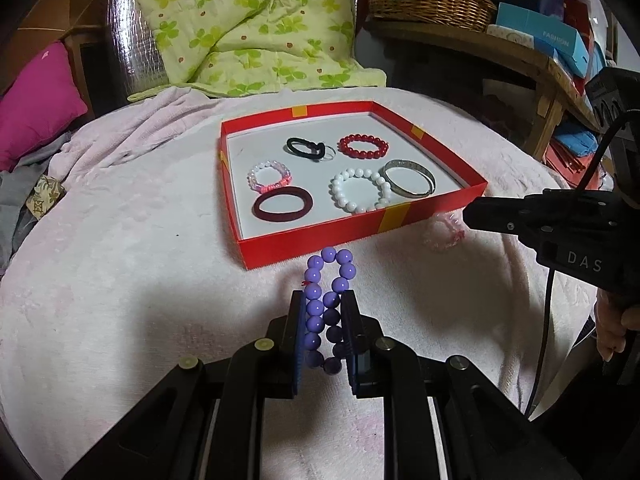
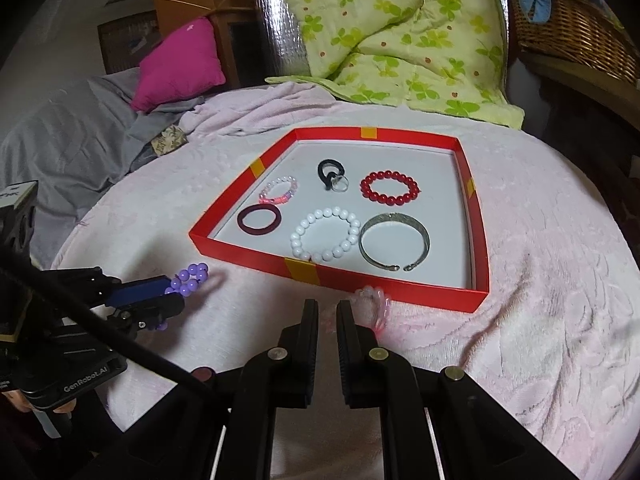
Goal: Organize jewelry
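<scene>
The left gripper pinches the purple bead bracelet, bound for the shallow red cardboard tray; the right gripper, nearly closed, perhaps grips the clear pink bead bracelet.

The left gripper tilts downward with its 2 black fingers clamped on a purple round-bead bracelet that pokes out past the tips. The right gripper also tilts downward, its 2 fingers drawn nearly together, nothing visibly between them.
</scene>
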`<state>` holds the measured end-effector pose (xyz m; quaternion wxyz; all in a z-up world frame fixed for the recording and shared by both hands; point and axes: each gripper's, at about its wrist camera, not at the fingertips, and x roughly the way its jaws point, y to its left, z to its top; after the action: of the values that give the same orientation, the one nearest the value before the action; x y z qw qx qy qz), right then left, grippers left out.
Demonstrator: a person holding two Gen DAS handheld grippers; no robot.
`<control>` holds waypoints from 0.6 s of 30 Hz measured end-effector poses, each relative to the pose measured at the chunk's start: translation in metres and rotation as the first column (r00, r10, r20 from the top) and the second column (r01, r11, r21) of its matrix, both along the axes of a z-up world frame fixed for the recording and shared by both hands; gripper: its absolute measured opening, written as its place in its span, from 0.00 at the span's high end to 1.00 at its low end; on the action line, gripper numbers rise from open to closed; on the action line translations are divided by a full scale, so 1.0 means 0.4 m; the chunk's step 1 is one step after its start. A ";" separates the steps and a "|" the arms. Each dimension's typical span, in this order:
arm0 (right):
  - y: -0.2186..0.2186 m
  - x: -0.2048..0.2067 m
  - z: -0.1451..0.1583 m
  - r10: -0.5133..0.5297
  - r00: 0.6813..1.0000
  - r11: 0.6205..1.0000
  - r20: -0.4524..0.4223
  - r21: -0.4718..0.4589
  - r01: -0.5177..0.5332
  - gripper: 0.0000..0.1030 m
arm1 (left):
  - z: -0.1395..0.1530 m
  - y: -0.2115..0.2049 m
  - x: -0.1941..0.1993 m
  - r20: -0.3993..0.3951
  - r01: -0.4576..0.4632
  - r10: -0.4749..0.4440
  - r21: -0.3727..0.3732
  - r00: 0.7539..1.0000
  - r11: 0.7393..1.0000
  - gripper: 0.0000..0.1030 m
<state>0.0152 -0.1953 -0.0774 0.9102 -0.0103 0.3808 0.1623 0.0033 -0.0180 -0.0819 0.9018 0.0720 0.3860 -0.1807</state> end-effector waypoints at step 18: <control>-0.088 -0.009 -0.021 -0.035 0.999 0.999 -0.029 -0.003 0.035 0.90 | 0.013 0.029 0.002 0.005 -0.033 0.033 -0.021 0.999 0.999 0.82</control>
<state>0.0115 -0.2306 -0.0857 0.9073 -0.0024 0.3943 0.1461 0.0041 -0.0062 -0.0767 0.9063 0.0568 0.3830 -0.1697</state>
